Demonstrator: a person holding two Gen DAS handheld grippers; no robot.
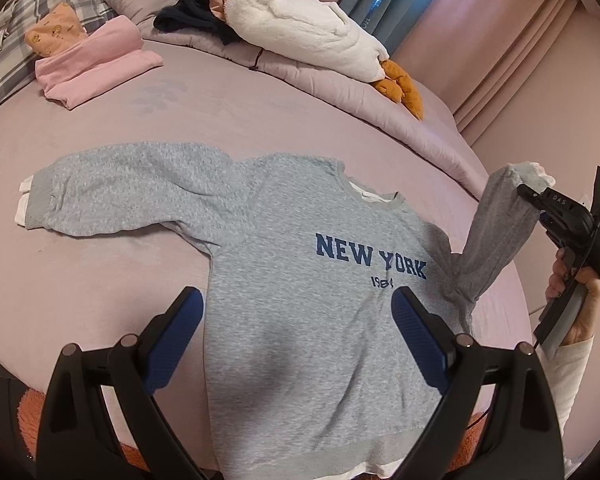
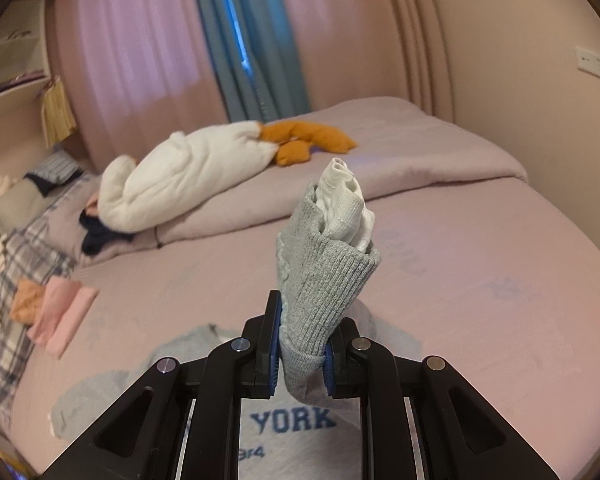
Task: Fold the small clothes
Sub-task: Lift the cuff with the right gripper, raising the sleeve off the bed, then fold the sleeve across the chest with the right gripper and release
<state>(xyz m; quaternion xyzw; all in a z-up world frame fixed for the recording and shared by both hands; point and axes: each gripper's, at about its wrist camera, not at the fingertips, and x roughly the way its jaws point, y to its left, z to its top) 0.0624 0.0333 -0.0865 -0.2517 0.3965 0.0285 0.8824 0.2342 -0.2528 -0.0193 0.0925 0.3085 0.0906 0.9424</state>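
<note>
- Lying face up on a lilac bed, a small grey sweatshirt printed "NEW YORK" is the landmark here; its hem is toward the viewer and its neck away.
- The right tongs are nearly closed, pinching the ribbed cuff of the sweatshirt's right-hand sleeve, white lining poking out of its end.
- That sleeve rises steeply from the sweatshirt's shoulder, off the bed, out past the body's right edge.
- The left tongs hang wide open over the sweatshirt's lower front, holding nothing.
- The other sleeve lies flat, stretched sideways to the left of the body.
- The coming fold likely turns on this: the lifted sleeve's long axis runs outward, so the right tongs, the nearer pair, would carry it inward across the lettering.
- Beyond the sweatshirt's neck sit folded pink clothes and a white plush goose.
</note>
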